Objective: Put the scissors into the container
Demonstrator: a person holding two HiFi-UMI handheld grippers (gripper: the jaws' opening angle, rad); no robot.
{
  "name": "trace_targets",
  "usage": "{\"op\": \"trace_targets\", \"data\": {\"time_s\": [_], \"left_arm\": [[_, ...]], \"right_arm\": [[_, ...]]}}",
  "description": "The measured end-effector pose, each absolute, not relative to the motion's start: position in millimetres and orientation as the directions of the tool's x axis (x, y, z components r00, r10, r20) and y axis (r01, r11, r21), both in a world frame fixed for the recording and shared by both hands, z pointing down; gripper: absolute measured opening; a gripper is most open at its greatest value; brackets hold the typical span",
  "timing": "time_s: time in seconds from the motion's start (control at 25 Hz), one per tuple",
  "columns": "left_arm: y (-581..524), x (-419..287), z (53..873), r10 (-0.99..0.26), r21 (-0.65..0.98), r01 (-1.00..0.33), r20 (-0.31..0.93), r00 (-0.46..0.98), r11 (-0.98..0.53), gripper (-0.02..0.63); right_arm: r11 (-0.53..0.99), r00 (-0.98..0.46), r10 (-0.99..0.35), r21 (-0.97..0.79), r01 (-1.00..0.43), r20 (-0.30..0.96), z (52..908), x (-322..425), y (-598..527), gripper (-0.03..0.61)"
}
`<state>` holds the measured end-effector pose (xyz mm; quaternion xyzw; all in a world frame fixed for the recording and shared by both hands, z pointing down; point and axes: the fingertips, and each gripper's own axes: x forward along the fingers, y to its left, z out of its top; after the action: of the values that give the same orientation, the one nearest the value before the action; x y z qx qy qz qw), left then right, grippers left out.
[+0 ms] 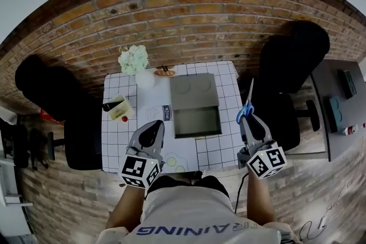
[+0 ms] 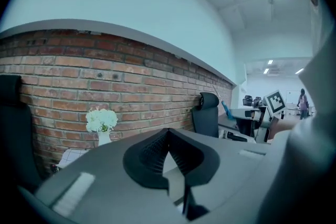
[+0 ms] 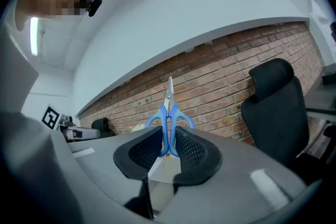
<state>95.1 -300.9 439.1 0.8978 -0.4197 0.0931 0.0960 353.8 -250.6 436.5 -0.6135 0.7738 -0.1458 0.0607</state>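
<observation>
Blue-handled scissors (image 1: 247,104) are off the table's right edge, held by the handles in my right gripper (image 1: 247,118). In the right gripper view the scissors (image 3: 169,113) stand between the pads with the blades closed and pointing away from me; that gripper (image 3: 168,136) is shut on them. A grey container (image 1: 175,123) sits at the middle of the checked table (image 1: 226,88), its open dark part nearest me and a flat grey lid part behind. My left gripper (image 1: 154,130) hovers over the table's near left part, its tips (image 2: 168,136) together and holding nothing.
A vase of white flowers (image 1: 134,60) stands at the table's far left, with a small tray of pens (image 1: 120,107) in front of it. Black office chairs stand left (image 1: 57,100) and right (image 1: 291,66) of the table. A brick wall runs behind, and a side desk (image 1: 343,106) sits far right.
</observation>
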Motion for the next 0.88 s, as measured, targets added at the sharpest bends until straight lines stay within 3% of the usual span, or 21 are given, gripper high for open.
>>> {"op": "trace_targets", "data": {"time_s": [0.48,0.88], "left_arm": [[-306.5,60.4,486.9,-0.766,0.169,-0.84,0.349,0.54,-0.515,0.0],[-300.9,28.5,513.2,-0.786,0.207,-0.876,0.388,0.482,-0.435,0.0]], "right_arm": [[0.506,-0.467,-0.724,-0.069,-0.86,0.507,568.3,263.4,-304.6,0.098],[0.745,-0.402,-0.367,0.006,-0.667,0.839,692.3,227.0,-290.4,0.098]]}}
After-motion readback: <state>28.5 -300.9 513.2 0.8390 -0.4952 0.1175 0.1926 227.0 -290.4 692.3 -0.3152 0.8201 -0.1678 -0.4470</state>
